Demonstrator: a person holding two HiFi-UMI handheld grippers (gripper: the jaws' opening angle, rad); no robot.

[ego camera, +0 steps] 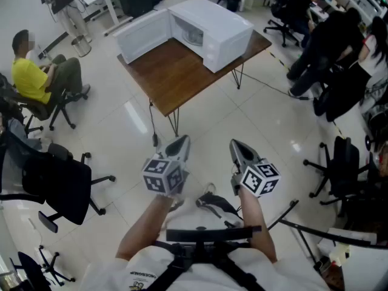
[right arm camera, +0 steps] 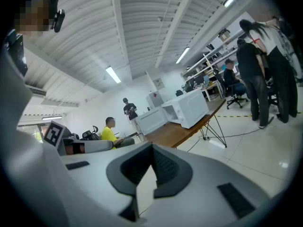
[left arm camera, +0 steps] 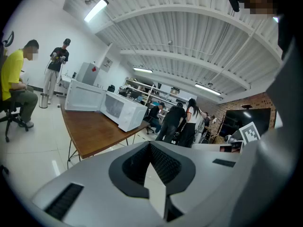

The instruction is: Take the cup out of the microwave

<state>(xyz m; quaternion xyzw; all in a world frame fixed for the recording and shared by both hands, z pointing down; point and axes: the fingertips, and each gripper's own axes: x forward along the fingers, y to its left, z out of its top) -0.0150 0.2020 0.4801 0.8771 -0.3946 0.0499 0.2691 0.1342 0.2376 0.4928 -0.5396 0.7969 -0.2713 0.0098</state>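
Observation:
A white microwave [ego camera: 213, 31] stands at the far end of a brown table [ego camera: 173, 74], its door [ego camera: 142, 35] swung open to the left. A pale shape shows in its cavity [ego camera: 193, 36], too small to tell as the cup. Both grippers hang low over the floor, well short of the table. My left gripper [ego camera: 181, 140] and my right gripper [ego camera: 234, 144] point towards the table, jaws together, nothing held. The microwave [left arm camera: 124, 110] lies far ahead in the left gripper view, beyond the shut gripper [left arm camera: 150, 144]. In the right gripper view the microwave [right arm camera: 189, 108] is equally distant past the gripper [right arm camera: 152, 145].
A person in a yellow shirt [ego camera: 29, 76] sits on a chair at the left. Black office chairs [ego camera: 57, 183] stand at the left and right [ego camera: 342, 162]. People in dark clothes [ego camera: 330, 44] stand at the right. A cable [ego camera: 267, 83] runs over the tiled floor beside the table.

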